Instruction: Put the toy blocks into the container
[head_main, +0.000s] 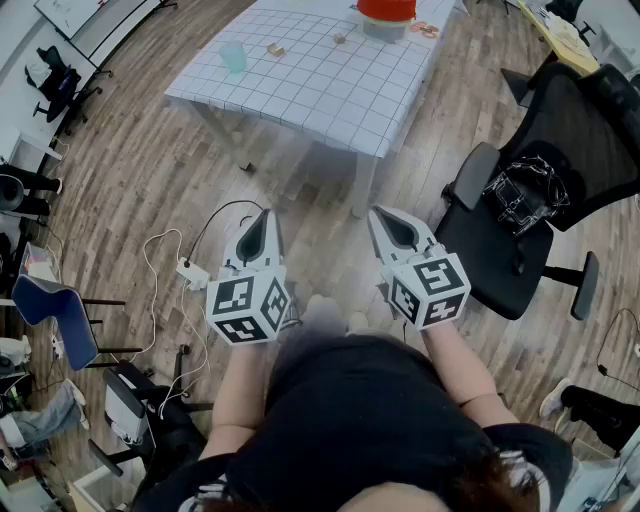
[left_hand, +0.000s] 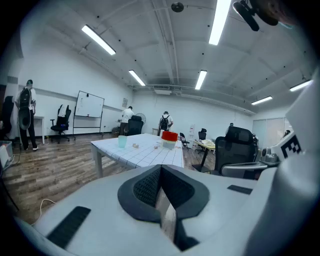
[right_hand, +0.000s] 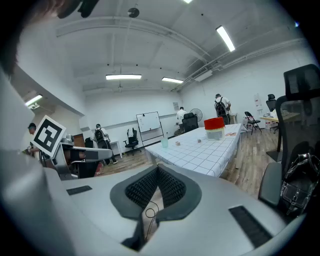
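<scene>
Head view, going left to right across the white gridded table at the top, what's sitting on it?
Teal cup → tan toy block → smaller toy block → container with the red lid.

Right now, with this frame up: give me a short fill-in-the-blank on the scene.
1. The container on the table has a ____ lid.
2. The left gripper and the right gripper both have their jaws ____, with nothing held.
3. The black office chair stands on the person's ____ side.
4. The toy blocks lie on the table between the container and the ____.

Missing words: red; shut; right; cup.
</scene>
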